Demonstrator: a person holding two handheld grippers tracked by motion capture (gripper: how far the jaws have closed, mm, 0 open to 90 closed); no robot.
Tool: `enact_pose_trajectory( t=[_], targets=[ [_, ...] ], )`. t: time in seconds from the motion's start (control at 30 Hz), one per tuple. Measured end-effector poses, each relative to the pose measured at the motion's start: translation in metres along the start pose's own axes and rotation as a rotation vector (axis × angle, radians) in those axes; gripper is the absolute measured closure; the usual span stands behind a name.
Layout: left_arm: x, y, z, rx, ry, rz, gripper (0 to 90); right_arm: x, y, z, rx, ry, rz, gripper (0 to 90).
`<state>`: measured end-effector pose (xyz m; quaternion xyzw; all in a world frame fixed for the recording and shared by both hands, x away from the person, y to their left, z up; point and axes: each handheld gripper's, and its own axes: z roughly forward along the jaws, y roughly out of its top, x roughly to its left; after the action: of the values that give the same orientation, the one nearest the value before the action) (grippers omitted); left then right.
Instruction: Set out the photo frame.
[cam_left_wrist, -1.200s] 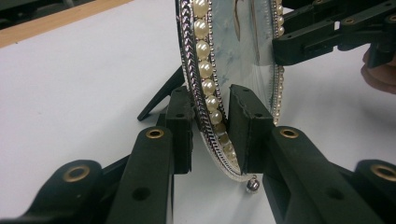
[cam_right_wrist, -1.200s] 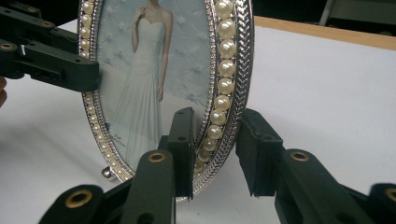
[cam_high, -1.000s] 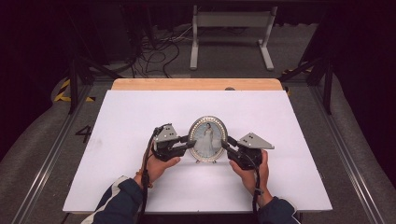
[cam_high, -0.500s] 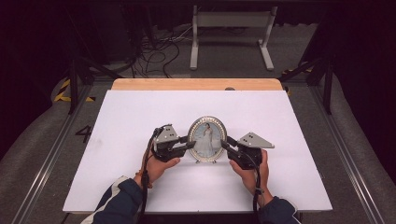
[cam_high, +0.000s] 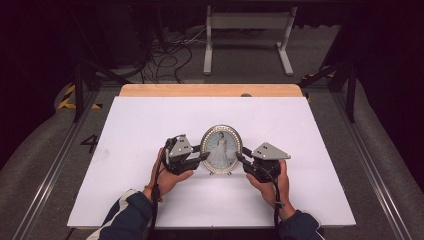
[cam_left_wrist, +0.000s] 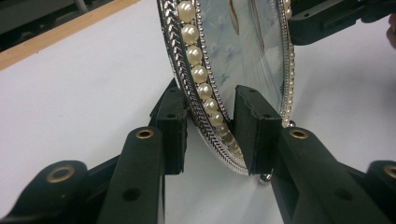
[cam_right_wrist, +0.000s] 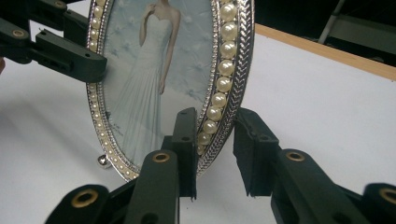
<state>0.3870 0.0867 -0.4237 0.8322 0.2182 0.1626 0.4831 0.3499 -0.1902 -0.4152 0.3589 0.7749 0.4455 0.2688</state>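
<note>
1. The oval silver picture frame with the pearl rim (cam_high: 220, 149) stands upright on the white table sheet (cam_high: 150, 125), roughly mid-table, with a gripper at each side edge.
2. The left gripper (cam_high: 202, 156) straddles the frame's rim. Its jaws have just been opening, and in the left gripper view we see slack on the back side, so we'd call it let go, not clamped.
3. The right gripper (cam_high: 241, 154) is much the same. One pad sits against the pearl front, and there's a visible gap between the other pad and the back of the rim. Loose, not pinching.
4. Our worry: the frame is tall and thin and seems to balance on small ball feet (cam_right_wrist: 103, 161). We can't see whether a back stand is out.
5. If either gripper pulls away sideways with a pad dragging on the pearls, the frame could twist or tip face-down.
6. Pulling the sides away unevenly is risky too, since one lingering pad would push it over.
7. We'd back both straight off the rim, slowly.
</note>
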Motion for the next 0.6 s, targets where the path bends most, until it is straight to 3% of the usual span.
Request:
enact_pose_trajectory(
  t=[0.1,0.27,0.37,0.6],
  targets=[
    [-0.0014,-0.0002,-0.0010,0.016,0.018,0.022,61.0,-0.0002,0.0003,-0.0001,0.013,0.007,-0.007,68.3],
    [0.0002,-0.0009,-0.0048,0.013,0.026,0.022,57.9,0.0011,0.0005,0.0003,0.040,0.021,-0.053,63.4],
    [-0.0008,-0.0007,-0.0045,0.021,0.026,0.032,54.5,0.0012,0.0005,0.0005,0.045,0.025,-0.054,61.2],
    [-0.0021,-0.0006,-0.0035,0.027,0.031,0.039,44.4,0.0003,-0.0009,0.0055,0.070,0.029,-0.062,42.8]
  ],
)
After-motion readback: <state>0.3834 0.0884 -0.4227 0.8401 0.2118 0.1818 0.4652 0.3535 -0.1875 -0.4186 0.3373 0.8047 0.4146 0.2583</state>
